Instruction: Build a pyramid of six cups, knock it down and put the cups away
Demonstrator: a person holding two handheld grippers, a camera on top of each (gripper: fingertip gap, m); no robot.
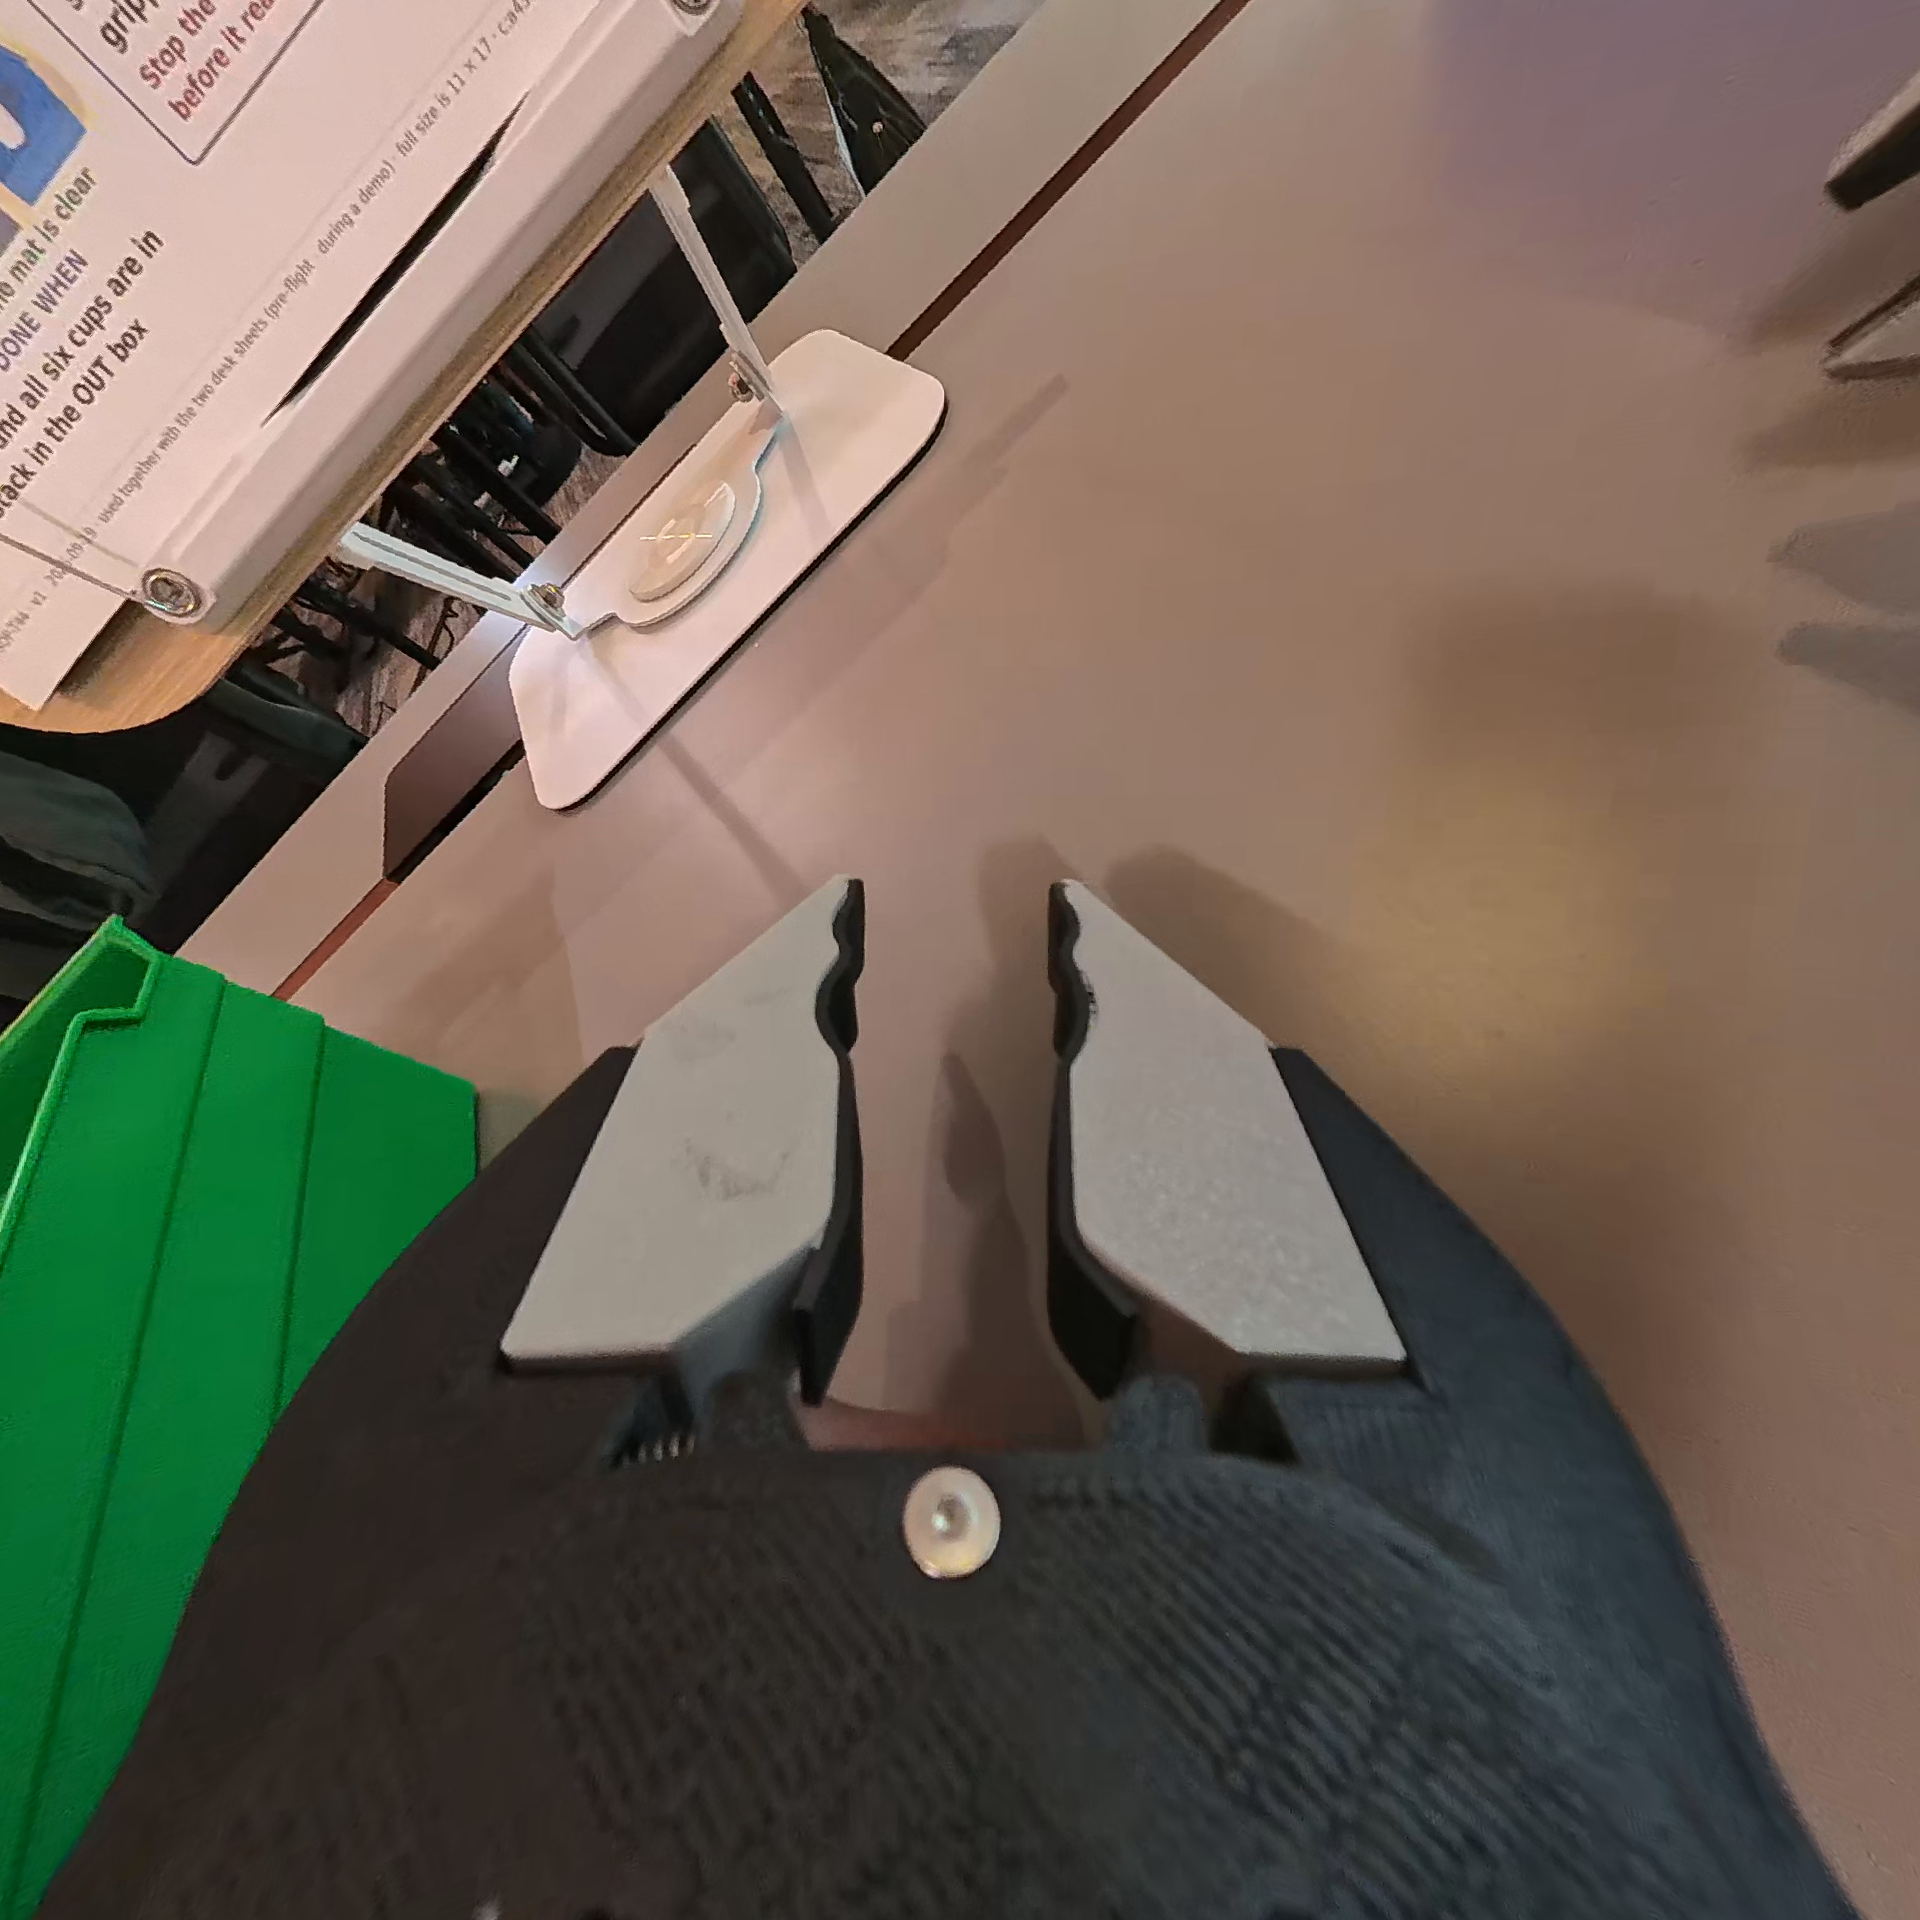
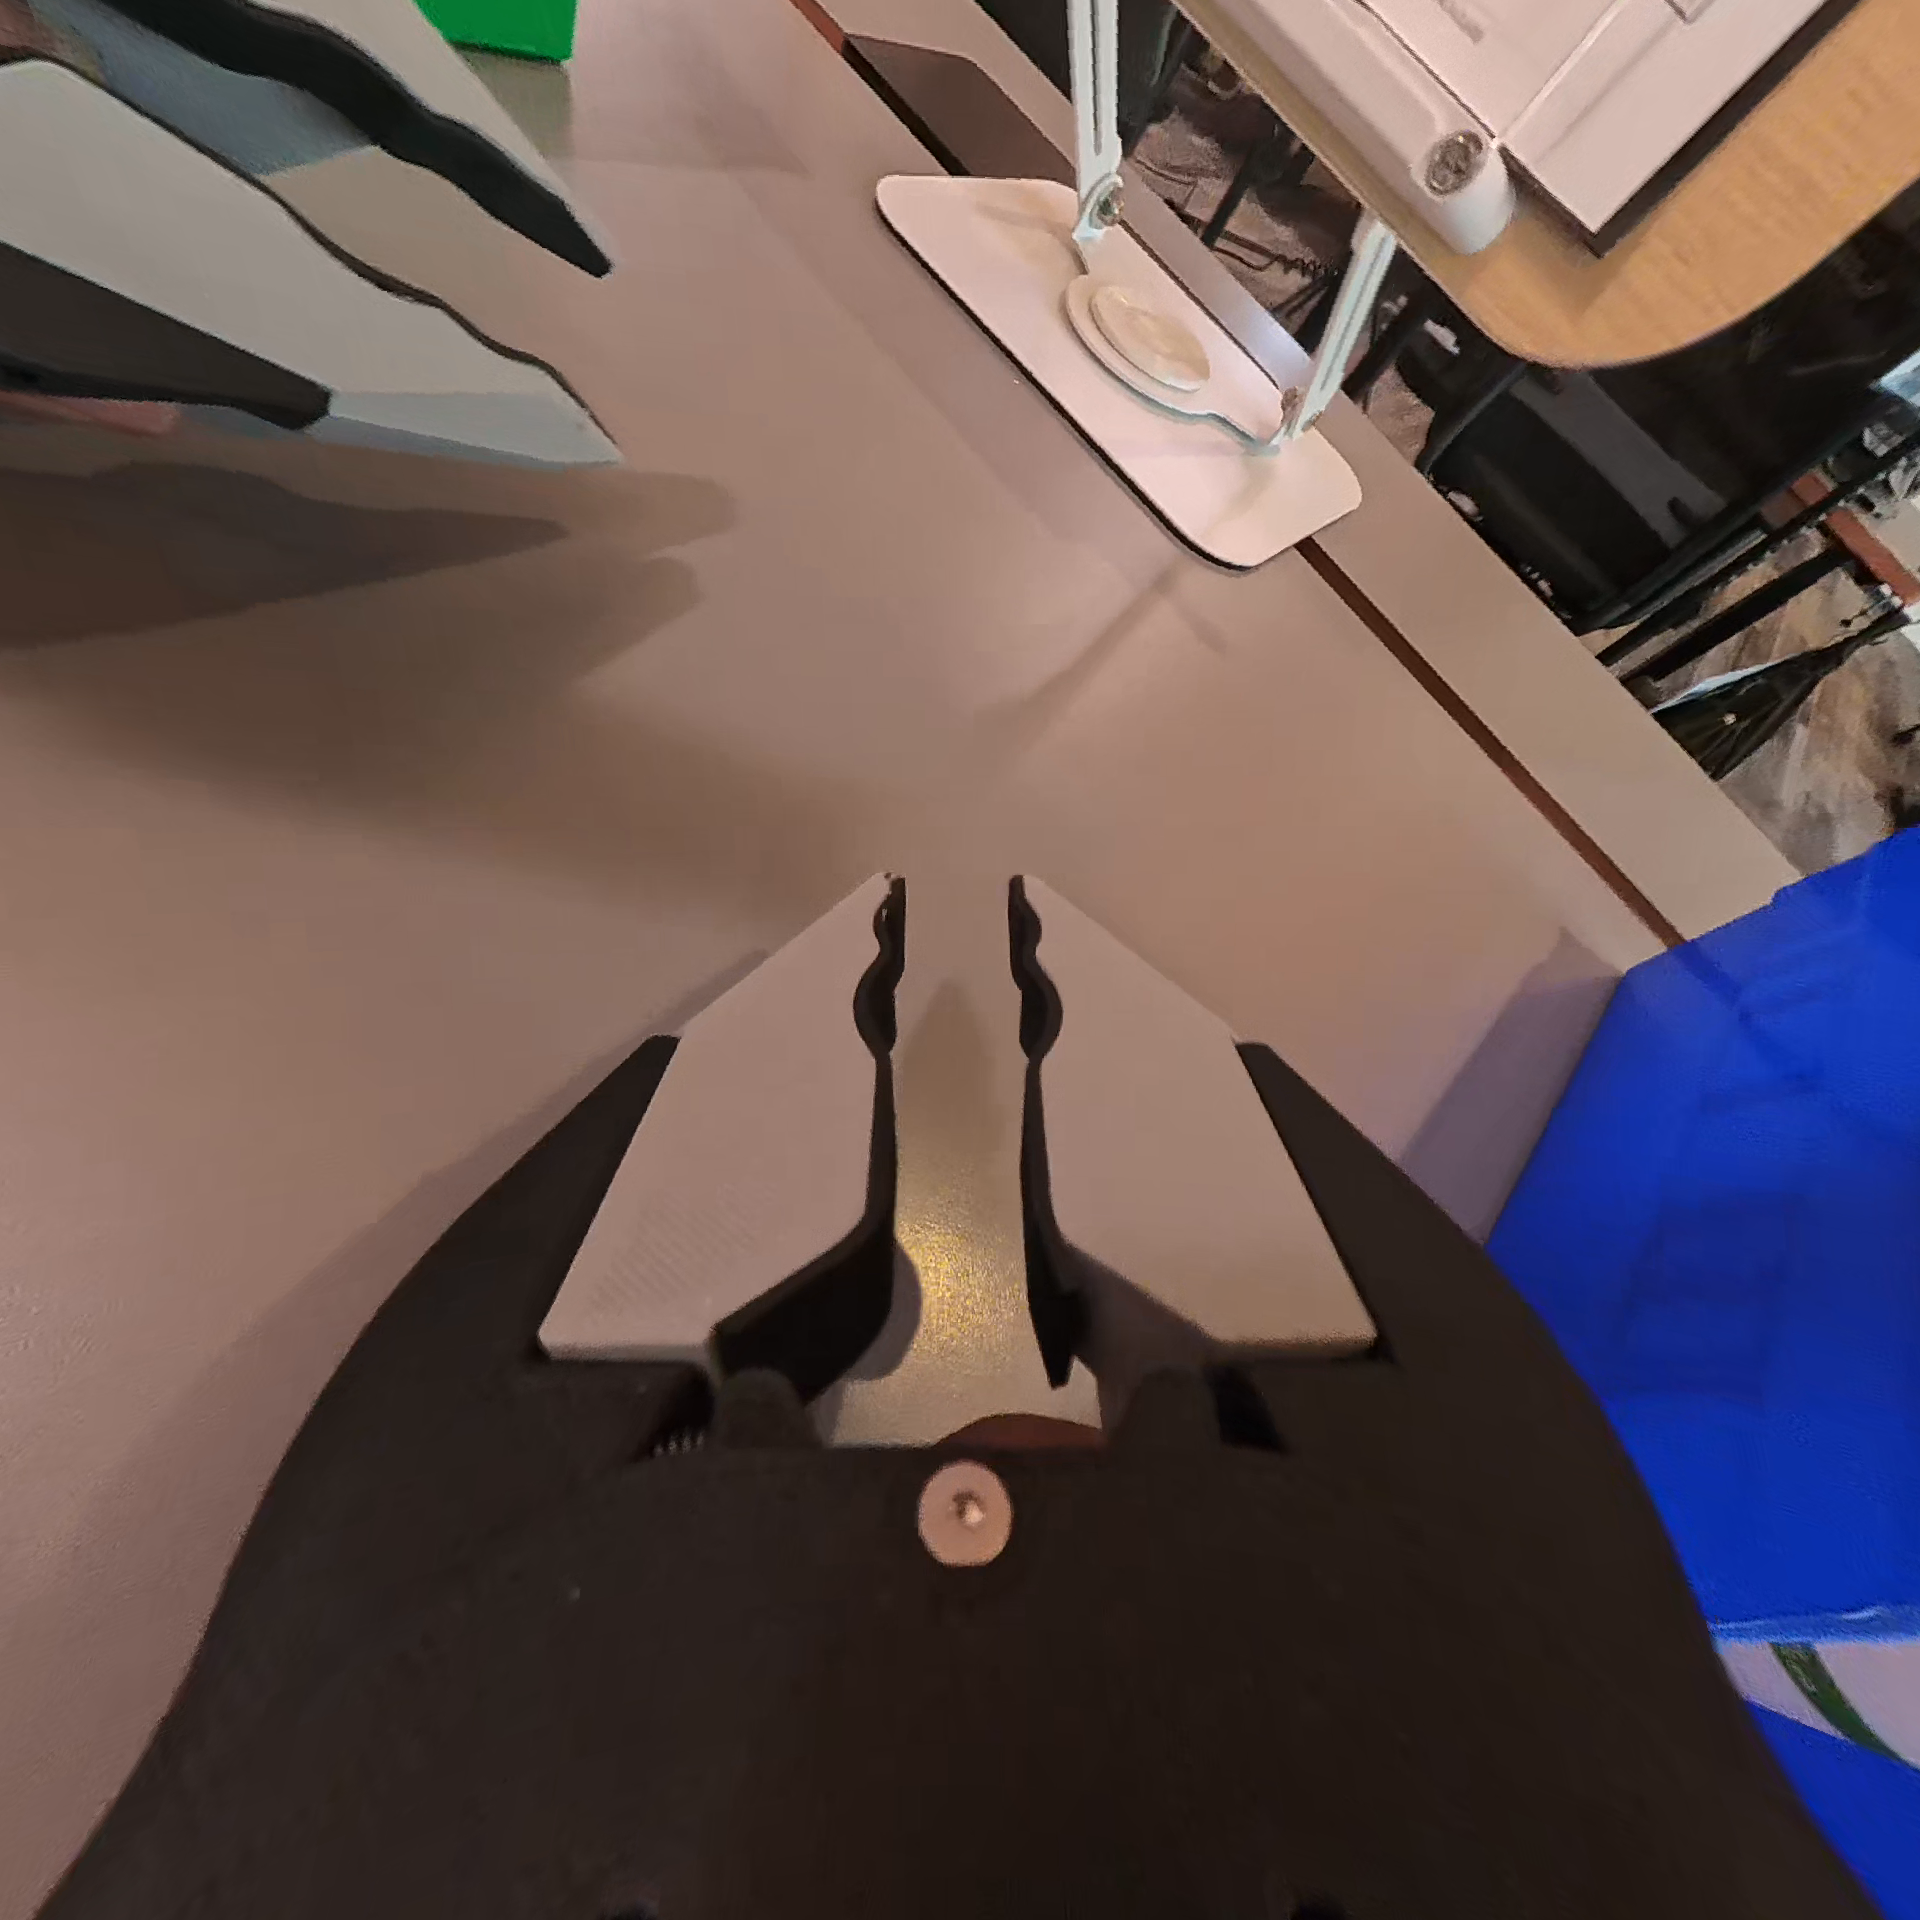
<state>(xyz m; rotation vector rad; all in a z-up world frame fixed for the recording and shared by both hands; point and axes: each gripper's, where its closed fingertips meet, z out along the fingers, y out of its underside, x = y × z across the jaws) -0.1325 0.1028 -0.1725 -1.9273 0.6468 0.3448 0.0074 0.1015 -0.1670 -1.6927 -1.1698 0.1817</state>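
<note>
No cup shows in either view. My left gripper [image 1: 954, 894] is open and empty, low over the bare grey table [image 1: 1299, 623]. A green bin [image 1: 187, 1195] stands just to its left. My right gripper [image 2: 954, 888] is open a little and empty, over the same table [image 2: 520, 831]. A blue bin [image 2: 1745, 1247] stands just to its right. The left gripper's fingers [image 2: 312, 312] show at the upper left of the right wrist view, apart from my right gripper. A corner of the green bin [image 2: 499, 26] shows at the top there.
A white stand base [image 1: 727, 540] sits at the table's far edge and holds a sign board [image 1: 208, 312] on thin arms; it also shows in the right wrist view [image 2: 1143, 364]. Beyond the edge are dark chair legs [image 1: 582, 343]. The right gripper's blurred fingers [image 1: 1870, 312] show at the right. There is about 15 cm between the tips of the two grippers.
</note>
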